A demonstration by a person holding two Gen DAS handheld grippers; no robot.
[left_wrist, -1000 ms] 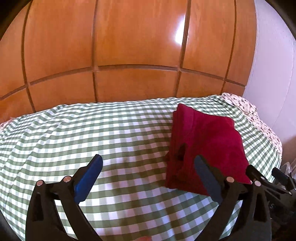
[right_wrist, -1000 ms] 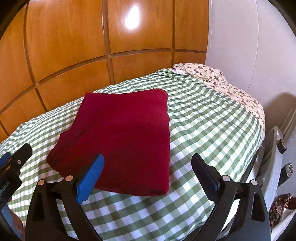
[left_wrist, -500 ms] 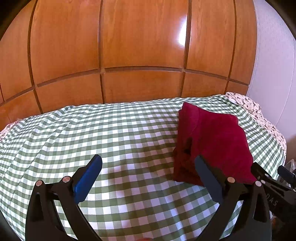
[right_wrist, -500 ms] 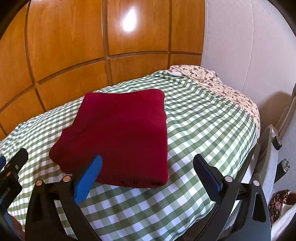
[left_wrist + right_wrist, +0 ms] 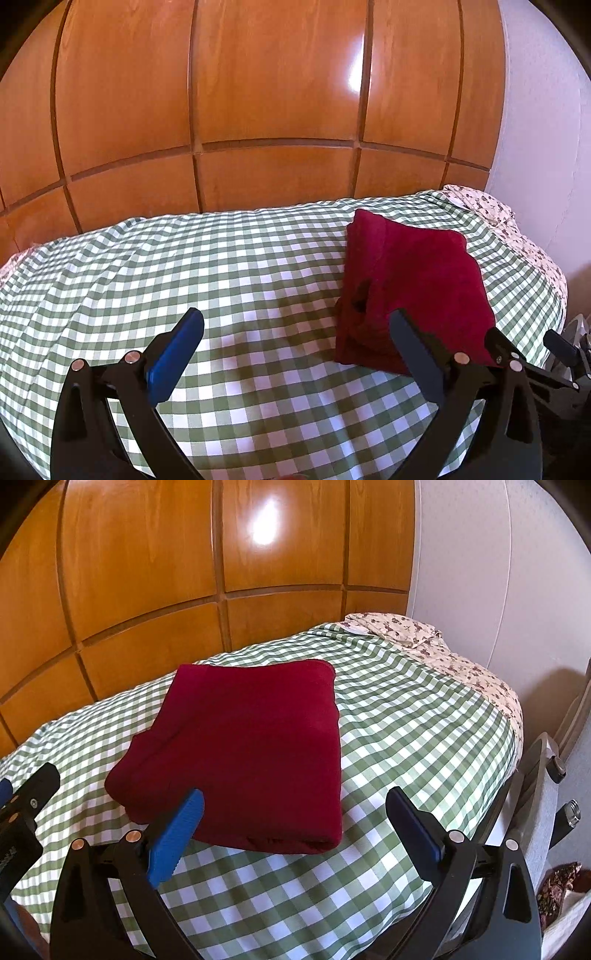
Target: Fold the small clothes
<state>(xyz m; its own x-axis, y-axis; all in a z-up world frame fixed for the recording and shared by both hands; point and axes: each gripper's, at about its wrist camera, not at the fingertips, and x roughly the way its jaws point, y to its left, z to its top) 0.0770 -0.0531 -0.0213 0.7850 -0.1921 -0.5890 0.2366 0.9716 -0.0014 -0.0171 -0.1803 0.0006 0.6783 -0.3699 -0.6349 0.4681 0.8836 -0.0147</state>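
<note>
Looking along the left gripper [image 5: 295, 328], the left wrist view showed its 2 fingers [image 5: 177, 350] spread wide and holding nothing, poised above the green-and-white checked bedspread [image 5: 184, 280]. The folded dark red garment [image 5: 413, 288] lay flat on the bed to the right, its near edge partly behind the right-hand finger. Part of the right gripper [image 5: 554, 354] showed at the lower right edge. Wooden wall panels [image 5: 258, 103] rose behind the bed, and a floral sheet [image 5: 487, 210] showed at the far right corner.

In the right wrist view, the right gripper [image 5: 295, 805] also had its fingers [image 5: 173, 834] wide apart and empty, just short of the garment's [image 5: 251, 746] near folded edge. The garment sat as a neat rectangle on the bedspread [image 5: 406, 720], with a looser fold sticking out at its left side. The left gripper [image 5: 26, 801] showed at the left edge.
</note>
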